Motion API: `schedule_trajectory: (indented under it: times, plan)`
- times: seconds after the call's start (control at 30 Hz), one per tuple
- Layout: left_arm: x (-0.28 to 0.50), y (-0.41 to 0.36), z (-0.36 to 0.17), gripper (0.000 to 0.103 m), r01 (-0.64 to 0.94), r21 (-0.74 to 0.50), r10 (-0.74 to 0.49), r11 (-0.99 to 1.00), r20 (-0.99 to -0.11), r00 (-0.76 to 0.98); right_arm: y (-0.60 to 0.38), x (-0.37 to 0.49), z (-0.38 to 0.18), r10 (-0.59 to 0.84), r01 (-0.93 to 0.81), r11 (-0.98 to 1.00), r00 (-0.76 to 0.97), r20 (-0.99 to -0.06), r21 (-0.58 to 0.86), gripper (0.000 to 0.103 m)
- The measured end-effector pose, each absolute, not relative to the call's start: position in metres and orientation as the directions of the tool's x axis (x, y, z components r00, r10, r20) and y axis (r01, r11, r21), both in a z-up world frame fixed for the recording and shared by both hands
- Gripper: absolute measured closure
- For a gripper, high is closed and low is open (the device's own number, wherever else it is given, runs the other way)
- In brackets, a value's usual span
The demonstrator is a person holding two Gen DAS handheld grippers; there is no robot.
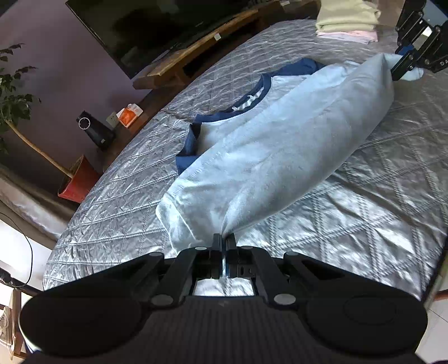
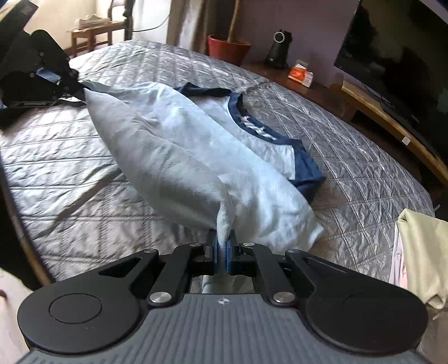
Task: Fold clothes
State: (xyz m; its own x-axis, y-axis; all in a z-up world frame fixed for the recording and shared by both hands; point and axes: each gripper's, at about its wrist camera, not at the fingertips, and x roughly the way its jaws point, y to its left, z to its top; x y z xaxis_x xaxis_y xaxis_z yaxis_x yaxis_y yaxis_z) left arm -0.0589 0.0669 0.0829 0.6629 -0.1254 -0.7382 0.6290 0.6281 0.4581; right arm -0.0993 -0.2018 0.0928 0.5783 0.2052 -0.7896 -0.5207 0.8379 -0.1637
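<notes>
A light blue shirt (image 1: 280, 145) with a dark blue collar and sleeves lies on the silver quilted bed (image 1: 117, 201). Its lower part is lifted and stretched between the two grippers, over the collar end. My left gripper (image 1: 224, 240) is shut on one hem corner. My right gripper (image 2: 223, 238) is shut on the other corner and also shows at the top right of the left wrist view (image 1: 403, 65). The shirt (image 2: 179, 156) spans to the left gripper (image 2: 79, 92) at the upper left of the right wrist view.
A stack of folded clothes (image 1: 347, 19) sits at the bed's far corner, also at the right edge of the right wrist view (image 2: 420, 252). Beyond the bed are a TV (image 1: 156, 25) on a wooden stand, a red plant pot (image 1: 75, 184) and a black speaker (image 1: 95, 131).
</notes>
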Motion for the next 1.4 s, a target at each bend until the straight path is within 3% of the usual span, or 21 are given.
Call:
schedule_trajectory:
  times: [0.27, 0.47, 0.7, 0.83, 0.93, 1.03, 1.17, 1.27, 1.4]
  plan:
    - [-0.047, 0.076, 0.121, 0.102, 0.622, 0.400, -0.184, 0.673, -0.724, 0.665, -0.206, -0.124, 0.126, 0.281, -0.560, 0.825, 0.532, -0.799, -0.083, 0.096]
    - [0.028, 0.057, 0.137, 0.102, 0.601, 0.369, -0.196, 0.709, -0.716, 0.670, -0.232, -0.065, 0.146, 0.301, -0.477, 0.879, 0.561, -0.771, -0.004, 0.096]
    - [0.119, 0.019, 0.098, 0.101, 0.563, 0.352, -0.140, 0.748, -0.745, 0.652, -0.273, 0.033, 0.115, 0.292, -0.352, 0.930, 0.527, -0.798, 0.108, 0.096]
    - [0.149, 0.001, 0.066, 0.100, 0.541, 0.361, -0.092, 0.760, -0.764, 0.639, -0.280, 0.055, 0.084, 0.248, -0.319, 0.944, 0.511, -0.823, 0.087, 0.095]
    - [0.150, -0.002, 0.045, 0.095, 0.521, 0.393, -0.049, 0.758, -0.761, 0.647, -0.281, 0.061, 0.065, 0.203, -0.302, 0.952, 0.514, -0.833, 0.046, 0.090]
    - [0.152, 0.014, 0.044, 0.084, 0.469, 0.437, 0.005, 0.767, -0.736, 0.677, -0.282, 0.058, 0.056, 0.136, -0.273, 0.962, 0.546, -0.827, -0.022, 0.072]
    - [0.163, 0.052, 0.064, 0.071, 0.327, 0.389, 0.062, 0.861, -0.719, 0.692, -0.292, 0.042, 0.067, 0.016, -0.152, 0.983, 0.648, -0.762, -0.108, 0.074]
    - [0.142, 0.044, 0.088, 0.079, 0.309, 0.324, -0.011, 0.894, -0.675, 0.738, -0.285, 0.026, 0.088, -0.037, -0.060, 0.991, 0.746, -0.665, -0.122, 0.074]
    - [0.113, 0.003, 0.096, 0.076, 0.404, 0.242, -0.152, 0.882, -0.666, 0.730, -0.237, 0.030, 0.088, 0.069, -0.150, 0.986, 0.763, -0.642, -0.072, 0.079]
